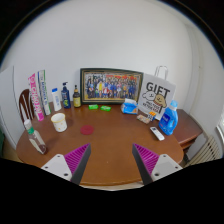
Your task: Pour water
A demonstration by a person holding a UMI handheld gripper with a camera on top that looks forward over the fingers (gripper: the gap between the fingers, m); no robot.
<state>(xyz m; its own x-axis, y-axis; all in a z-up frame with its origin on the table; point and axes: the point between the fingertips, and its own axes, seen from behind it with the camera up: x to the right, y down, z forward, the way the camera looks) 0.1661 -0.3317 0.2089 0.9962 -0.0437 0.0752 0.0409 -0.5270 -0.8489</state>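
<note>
My gripper (111, 160) is open above the near part of a round wooden table (110, 140), with bare wood between its magenta pads (73, 157). A white cup (59, 122) stands well ahead of the left finger. Beyond it, at the table's far left, stand a clear bottle with a blue label (54, 100), a dark pump bottle (66, 96) and a small yellow-labelled bottle (77, 97). A small red disc (87, 130) lies on the wood right of the cup.
A framed photo (111, 86) leans on the wall at the back. A "GIFT" sign (158, 96), a blue detergent jug (170, 119), a blue bowl (129, 106) and a remote (157, 132) sit right. Green items (98, 106) lie mid-table. A tube (36, 139) lies left.
</note>
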